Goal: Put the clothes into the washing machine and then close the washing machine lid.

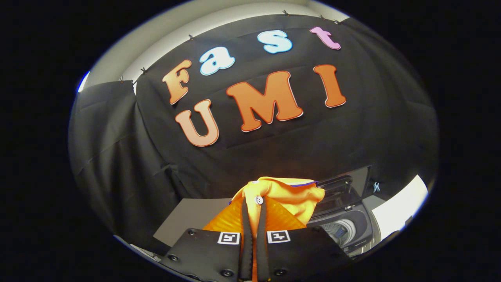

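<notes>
Gripper [253,207] is clamped tight on the orange-yellow button-up fabric garment [289,194] — both fingers [245,235] pinch a fold of it near a small white button [258,200], with cloth showing in the thin gap between them. Garment is lifted clear, bunched over the fingertips and draped toward the right, so it hangs free rather than dragging; a purple-blue trim line runs along its top edge. Grip near the placket looks deliberate to me: a thick seam gives the pads more to bite on than a single layer would. Below and to the right of the fingers sits the top-loading grey washing machine [362,231], its dark glass lid [344,190] standing raised behind the opening, and the perforated metal drum [340,229] visible inside — lid up is what leaves the drop path open. Garment is not over the drum yet; it sits left of the opening, near it. A flat grey surface [184,217] lies to the left, beyond the fingers. My read: carry phase, cloth needs shifting right and lowering before release. Risk — trailing fabric catching the machine's rim.
</notes>
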